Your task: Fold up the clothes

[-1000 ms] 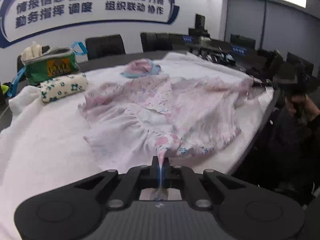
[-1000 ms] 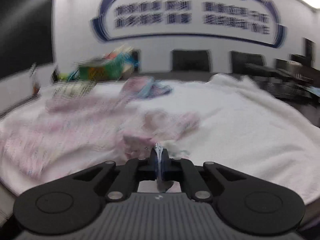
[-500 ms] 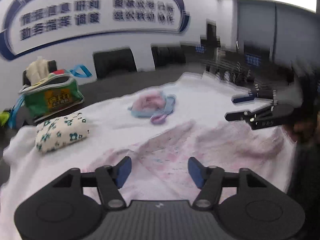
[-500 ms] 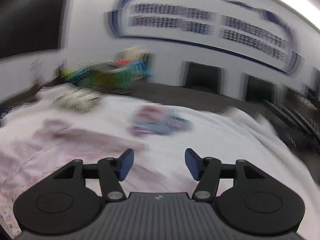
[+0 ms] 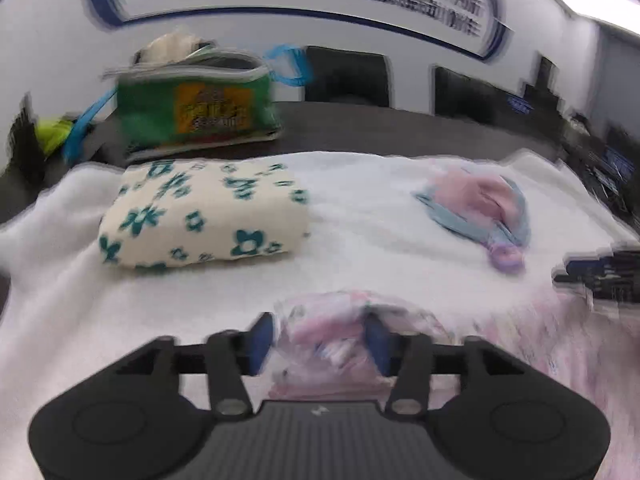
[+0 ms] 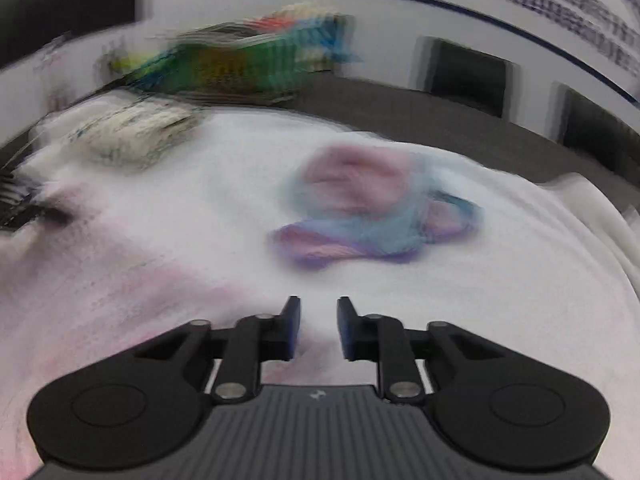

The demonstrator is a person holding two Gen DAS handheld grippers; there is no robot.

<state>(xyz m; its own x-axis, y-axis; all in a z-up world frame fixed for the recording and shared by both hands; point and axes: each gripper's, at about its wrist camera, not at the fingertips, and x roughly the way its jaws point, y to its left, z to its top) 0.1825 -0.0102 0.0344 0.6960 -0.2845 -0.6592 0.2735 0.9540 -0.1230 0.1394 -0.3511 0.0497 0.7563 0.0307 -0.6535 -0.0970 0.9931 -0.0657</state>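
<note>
Closing on a raised fold of the pink dress, the left gripper has cloth between its jaws, roughly half open, pads not yet pressing. The right gripper is narrowing too, with only flat cloth under its jaws; probably seeking a matching edge. Dress lies nearest on the counter's white blanket. Beyond the dress: folded floral cloth, pink-blue garment, then green bag.
</note>
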